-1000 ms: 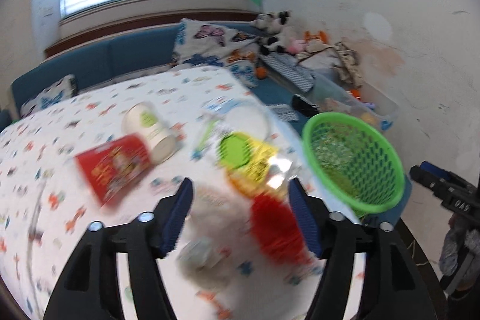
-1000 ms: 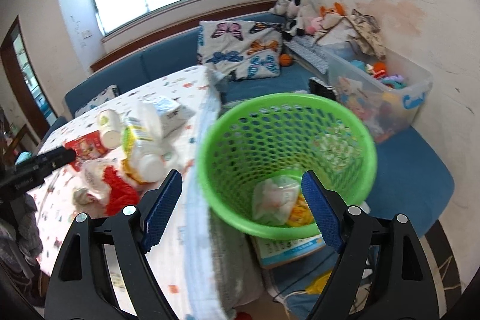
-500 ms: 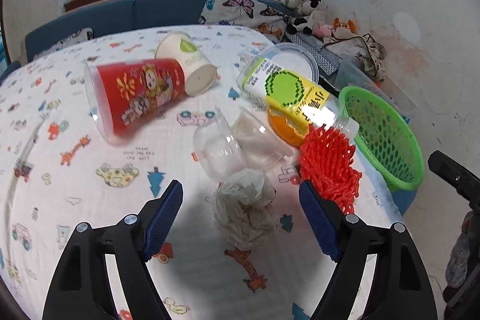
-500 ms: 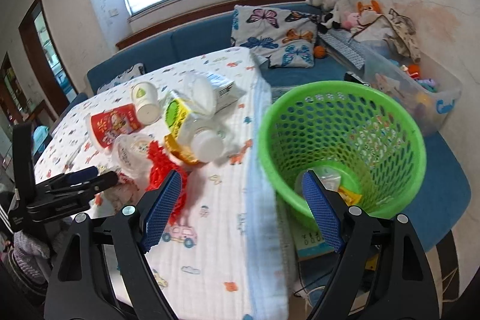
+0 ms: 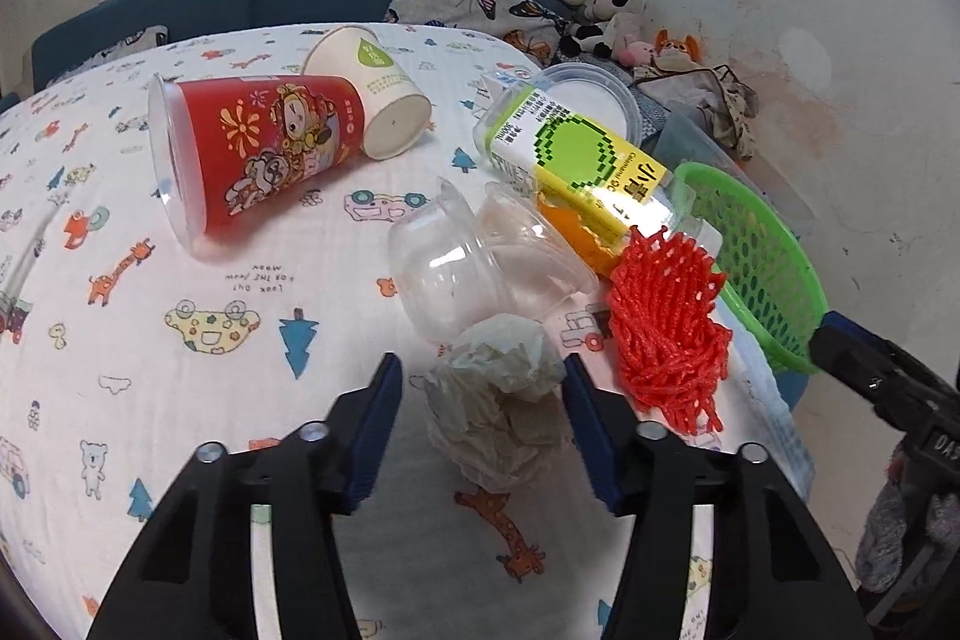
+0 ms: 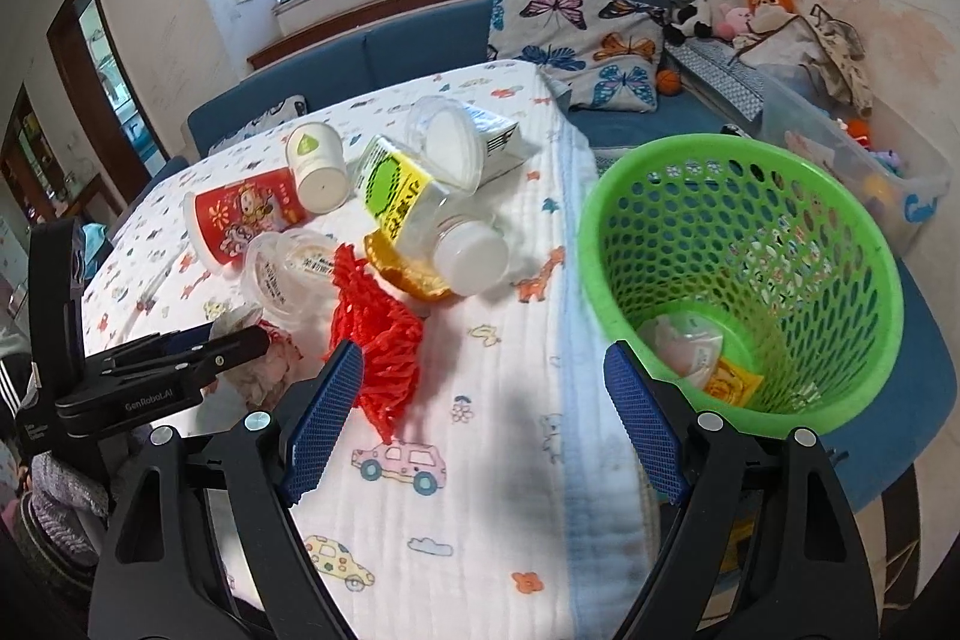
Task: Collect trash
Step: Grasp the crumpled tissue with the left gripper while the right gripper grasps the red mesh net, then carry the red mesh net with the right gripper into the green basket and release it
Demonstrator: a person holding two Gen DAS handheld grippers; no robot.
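On the cartoon-print worktop, the crumpled tissue sits squarely between your left gripper fingers (spread apart, not yet clamped). Your right gripper, fingers also apart and empty, hangs near the green basket.

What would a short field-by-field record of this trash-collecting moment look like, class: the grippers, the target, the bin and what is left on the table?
left gripper: open, jaws on either side of the crumpled tissue
right gripper: open, empty, over the table edge
bin: green basket beside the table, some wrappers already inside
trash on table: red cup, white paper cup, clear plastic cup, yellow-green bottle, red foam net
surface: printed tablecloth
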